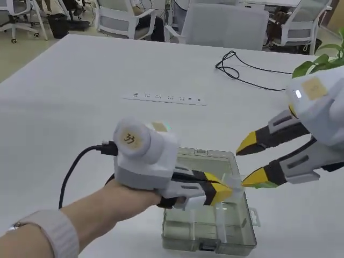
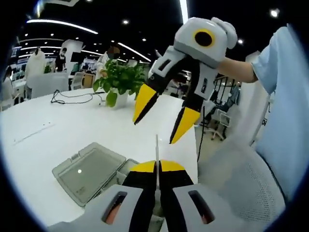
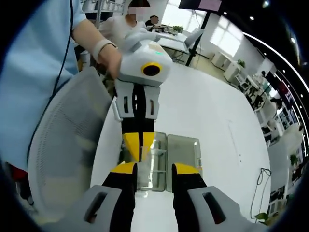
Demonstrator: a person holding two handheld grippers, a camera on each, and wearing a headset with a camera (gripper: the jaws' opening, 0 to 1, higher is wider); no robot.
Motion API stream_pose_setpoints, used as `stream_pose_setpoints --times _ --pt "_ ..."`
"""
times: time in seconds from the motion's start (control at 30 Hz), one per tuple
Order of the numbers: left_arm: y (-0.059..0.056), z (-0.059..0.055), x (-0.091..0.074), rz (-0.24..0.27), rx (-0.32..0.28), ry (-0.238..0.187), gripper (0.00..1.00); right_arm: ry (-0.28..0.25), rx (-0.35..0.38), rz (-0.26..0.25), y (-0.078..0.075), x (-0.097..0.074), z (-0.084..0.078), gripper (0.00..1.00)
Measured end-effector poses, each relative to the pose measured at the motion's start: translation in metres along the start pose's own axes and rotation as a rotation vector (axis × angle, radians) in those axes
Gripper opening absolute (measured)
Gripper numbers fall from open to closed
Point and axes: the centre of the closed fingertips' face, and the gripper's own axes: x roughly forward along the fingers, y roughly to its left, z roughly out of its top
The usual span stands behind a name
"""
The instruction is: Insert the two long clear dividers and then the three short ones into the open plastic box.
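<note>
Left gripper (image 2: 157, 168) first: its fingers (image 2: 140, 170) are clenched tight on a clear divider (image 2: 156, 147). In the left gripper view the divider stands edge-on, a thin line running straight out toward 12 o'clock. In the head view it pokes from those fingers toward 3 o'clock, with its long axis roughly level and lying across the box. It is too transparent for me to call it long or short.

Out at 3 o'clock is the right gripper (image 1: 242, 166). Its fingers are spread wide with nothing in them, and the gap faces the divider's free end, near but apart.

Down at 6 o'clock from the pinch sits the open box (image 1: 204, 243) on the white bench (image 1: 80, 80). Its lid (image 1: 207, 158) lies flat behind it at 12 o'clock. Faint upright strips inside may be dividers already seated, but I can't count them.

My read is that one divider insertion is in hand: the piece is held above the box and not yet in its slots. The next move likely calls for the right fingers to close on the free end and steady it. After that the divider's ends need lining up with the wall slots, then an even press straight down.
</note>
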Motion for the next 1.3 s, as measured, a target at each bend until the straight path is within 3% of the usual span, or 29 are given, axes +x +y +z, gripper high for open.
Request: stream_pose_setpoints --times 0.07,0.1,0.2,0.5,0.83,1.23,1.3 --pt "-0.004 -0.001 0.001 -0.01 0.037 0.01 0.0 0.015 -0.019 0.028 0.007 0.001 0.001 0.25" --pt "-0.006 -0.001 0.001 -0.02 0.083 0.01 0.0 0.033 -0.003 0.052 0.012 0.002 0.001 0.22" --pt "-0.012 -0.003 0.001 -0.035 0.114 0.017 0.0 0.033 0.008 0.079 0.017 0.003 0.003 0.17" --pt "-0.016 -0.003 -0.001 -0.054 0.148 0.004 0.0 0.055 0.029 0.173 0.034 0.003 0.003 0.06" --pt "-0.021 -0.001 -0.003 -0.068 0.157 -0.009 0.0 0.058 0.033 0.195 0.036 0.003 -0.001 0.03" --pt "-0.019 -0.004 -0.003 -0.045 0.131 -0.006 0.0 0.07 0.046 0.195 0.034 0.005 -0.004 0.02" --pt "-0.016 -0.003 -0.004 -0.035 0.122 -0.01 0.04 0.064 0.056 0.194 0.034 0.006 -0.001 0.02"
